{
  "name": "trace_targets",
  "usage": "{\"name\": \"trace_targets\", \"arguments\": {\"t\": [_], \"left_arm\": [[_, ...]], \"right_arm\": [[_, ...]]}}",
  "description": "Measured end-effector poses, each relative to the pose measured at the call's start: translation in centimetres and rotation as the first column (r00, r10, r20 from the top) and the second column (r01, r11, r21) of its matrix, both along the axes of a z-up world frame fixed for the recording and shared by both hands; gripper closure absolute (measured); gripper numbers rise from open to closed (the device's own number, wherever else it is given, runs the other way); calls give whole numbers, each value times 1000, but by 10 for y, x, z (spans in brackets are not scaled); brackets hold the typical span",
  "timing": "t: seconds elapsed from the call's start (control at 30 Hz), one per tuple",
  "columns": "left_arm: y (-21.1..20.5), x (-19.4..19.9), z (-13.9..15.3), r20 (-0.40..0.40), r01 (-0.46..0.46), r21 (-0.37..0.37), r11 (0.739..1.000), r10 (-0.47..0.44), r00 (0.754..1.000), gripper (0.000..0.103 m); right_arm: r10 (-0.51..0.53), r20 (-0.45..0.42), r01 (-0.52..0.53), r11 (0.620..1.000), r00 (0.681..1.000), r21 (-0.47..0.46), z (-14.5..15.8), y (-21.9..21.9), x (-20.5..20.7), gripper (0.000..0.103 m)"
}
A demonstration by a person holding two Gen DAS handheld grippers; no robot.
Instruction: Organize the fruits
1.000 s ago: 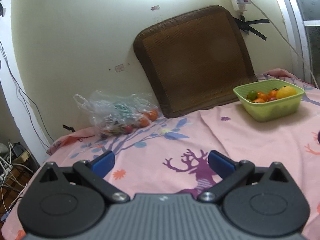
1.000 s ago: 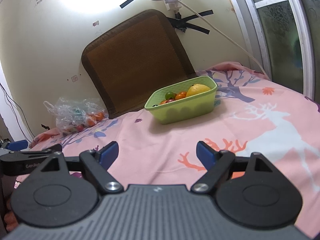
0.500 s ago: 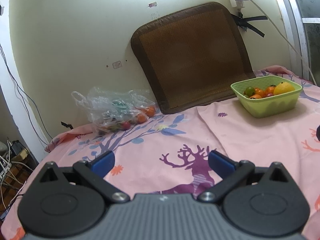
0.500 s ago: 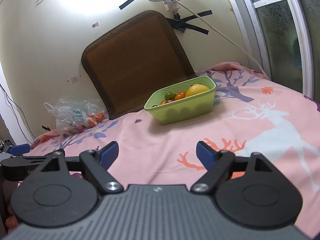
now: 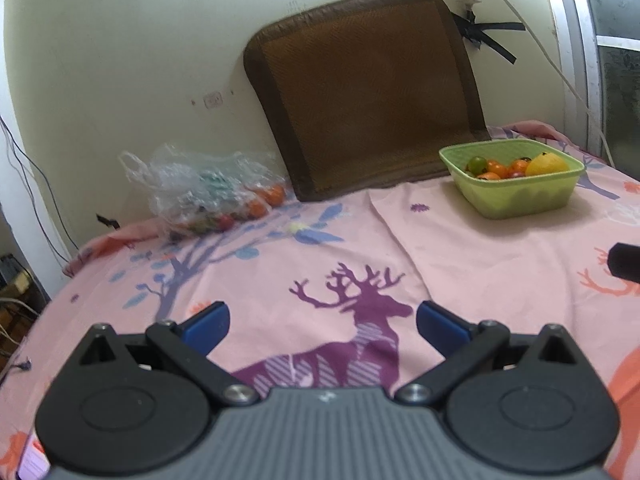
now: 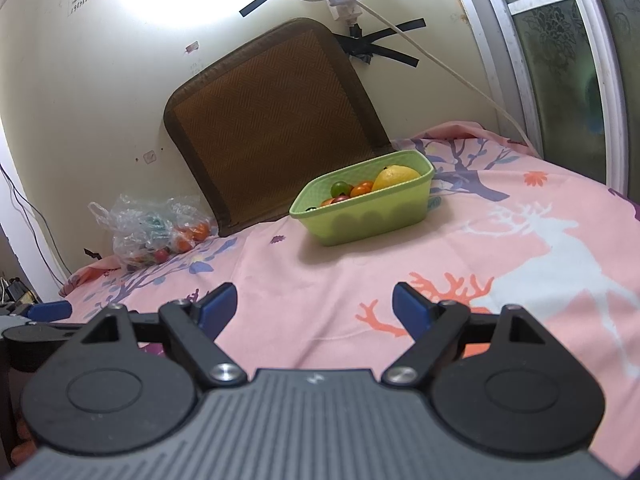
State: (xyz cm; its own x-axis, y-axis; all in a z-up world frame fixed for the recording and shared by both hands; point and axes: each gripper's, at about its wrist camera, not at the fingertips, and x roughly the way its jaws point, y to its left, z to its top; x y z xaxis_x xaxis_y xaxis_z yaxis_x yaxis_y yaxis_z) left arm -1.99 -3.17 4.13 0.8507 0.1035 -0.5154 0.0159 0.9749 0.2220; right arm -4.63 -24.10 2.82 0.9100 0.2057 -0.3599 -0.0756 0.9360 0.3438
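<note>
The left gripper (image 5: 322, 320) has tilted down toward the sheet (image 5: 460, 264), jaws wide and empty; the right gripper (image 6: 315, 304) is wide too; sorting from the bag (image 5: 200, 192) to the basket (image 5: 516, 196) seems not yet begun

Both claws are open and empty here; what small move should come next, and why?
Probably advance the left claw toward the clear crinkled plastic bag of small fruits by the wall: it holds loose fruit, while the light green plastic basket already has some.
</note>
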Motion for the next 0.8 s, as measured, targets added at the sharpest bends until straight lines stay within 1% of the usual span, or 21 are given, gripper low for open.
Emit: {"name": "trace_targets", "arguments": {"t": [0.17, 0.23, 0.37, 0.47, 0.8], "left_arm": [[0, 2, -6, -73, 19, -65, 998, -23, 997, 0], [-2, 0, -7, -89, 33, -81, 996, -41, 995, 0], [-5, -5, -9, -84, 43, -86, 995, -50, 995, 0], [-2, -2, -10, -97, 39, -97, 995, -49, 994, 0], [4, 1, -11, -95, 15, -102, 995, -25, 995, 0]], "right_arm": [[8, -5, -8, 1000, 1000, -1, -2, 2, -1, 16], [8, -2, -8, 1000, 1000, 0, -2, 1, -1, 17], [10, -23, -10, 1000, 1000, 8, -4, 1, 1, 17], [21, -35, -21, 1000, 999, 0, -6, 4, 1, 17], [25, -39, -26, 1000, 999, -11, -7, 9, 4, 17]]}}
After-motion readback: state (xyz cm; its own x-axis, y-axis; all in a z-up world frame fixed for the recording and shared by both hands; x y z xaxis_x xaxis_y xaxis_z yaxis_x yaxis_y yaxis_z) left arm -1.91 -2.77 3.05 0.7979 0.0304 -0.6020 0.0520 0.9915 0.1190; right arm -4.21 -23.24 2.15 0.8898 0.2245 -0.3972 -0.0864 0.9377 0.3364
